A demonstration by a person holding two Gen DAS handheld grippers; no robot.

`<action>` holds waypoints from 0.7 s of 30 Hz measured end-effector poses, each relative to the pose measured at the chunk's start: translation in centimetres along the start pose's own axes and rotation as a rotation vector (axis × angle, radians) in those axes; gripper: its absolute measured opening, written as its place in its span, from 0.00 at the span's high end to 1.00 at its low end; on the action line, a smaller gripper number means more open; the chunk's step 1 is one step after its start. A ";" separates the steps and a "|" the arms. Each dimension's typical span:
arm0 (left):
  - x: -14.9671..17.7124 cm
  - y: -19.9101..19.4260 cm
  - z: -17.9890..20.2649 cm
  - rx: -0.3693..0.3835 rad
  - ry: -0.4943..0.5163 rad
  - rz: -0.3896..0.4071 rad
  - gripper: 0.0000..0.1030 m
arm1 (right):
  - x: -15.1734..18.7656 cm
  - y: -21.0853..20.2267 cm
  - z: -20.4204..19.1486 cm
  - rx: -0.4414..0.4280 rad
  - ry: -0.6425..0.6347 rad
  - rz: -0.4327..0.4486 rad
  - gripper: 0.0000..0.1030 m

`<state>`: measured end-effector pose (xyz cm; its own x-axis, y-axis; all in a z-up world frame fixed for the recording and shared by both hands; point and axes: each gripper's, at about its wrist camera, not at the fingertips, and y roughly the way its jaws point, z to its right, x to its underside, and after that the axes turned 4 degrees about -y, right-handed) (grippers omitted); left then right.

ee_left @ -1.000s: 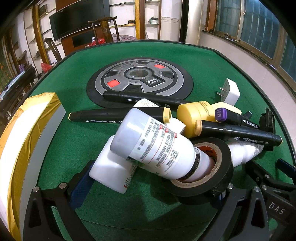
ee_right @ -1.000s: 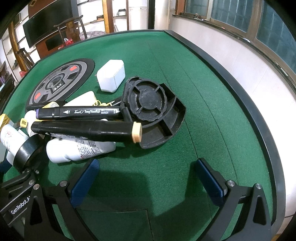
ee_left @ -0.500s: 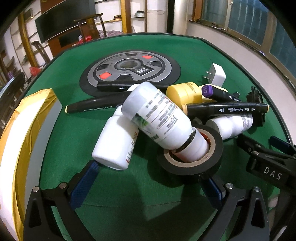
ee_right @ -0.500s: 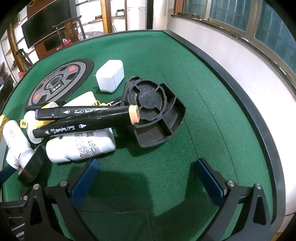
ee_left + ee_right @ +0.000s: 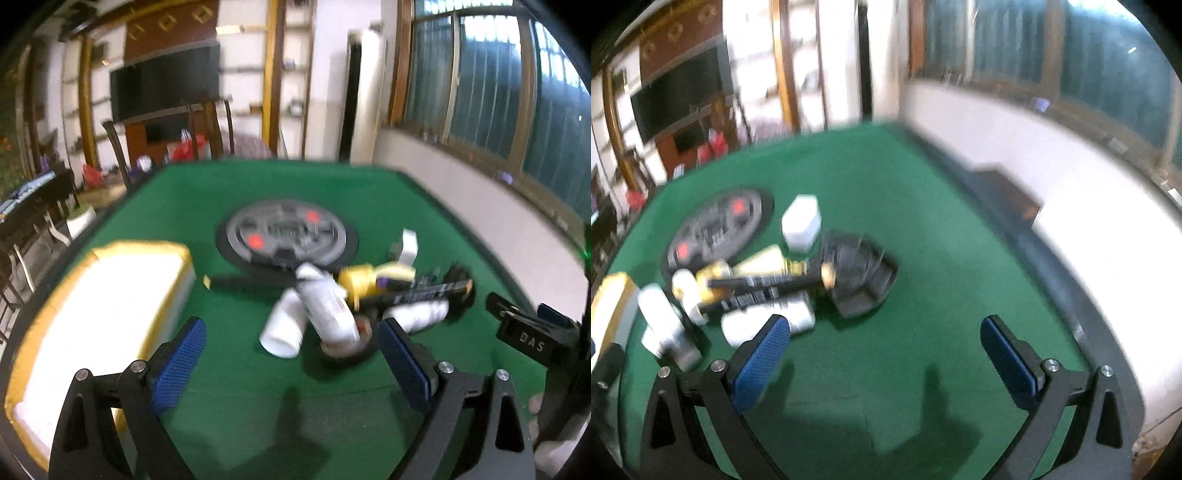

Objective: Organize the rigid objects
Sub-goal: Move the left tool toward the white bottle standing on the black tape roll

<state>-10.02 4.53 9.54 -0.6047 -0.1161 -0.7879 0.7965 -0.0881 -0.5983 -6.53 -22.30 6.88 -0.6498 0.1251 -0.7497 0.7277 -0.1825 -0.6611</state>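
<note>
Progress: sorting not begun | Pile of bottles, markers and tape (image 5: 332, 314) lies heaped mid-worktop (image 5: 240, 387), beside the box (image 5: 92, 314) | Left gripper (image 5: 291, 354): wide, empty, jaws just narrowing slightly | Right gripper (image 5: 886, 350): wide, empty.

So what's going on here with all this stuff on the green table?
A person holds a hand-held gripper in each hand above a green table, sorting a jumble of rigid things. Neither the left hand-held gripper nor the right hand-held gripper holds anything; both are open. The pile of white bottles, markers and a tape roll lies untouched beside a white box with yellow edges.
</note>
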 end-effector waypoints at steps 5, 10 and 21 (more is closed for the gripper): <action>-0.9 -2.3 -1.0 0.021 -0.030 0.035 0.07 | 0.2 -4.1 0.5 -0.009 0.030 0.187 0.00; -0.9 -3.4 -1.2 -0.015 -0.017 0.077 0.07 | 1.1 -5.4 -0.2 0.014 0.019 0.247 0.00; -0.5 -4.6 -0.9 -0.041 0.001 0.155 0.07 | 2.1 -9.0 -1.9 0.079 -0.041 0.395 0.00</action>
<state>-13.33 5.88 12.54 -0.4746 -0.1243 -0.8714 0.8795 -0.0285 -0.4750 -14.00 -18.54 11.16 -0.3328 -0.0086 -0.9429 0.9052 -0.2831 -0.3169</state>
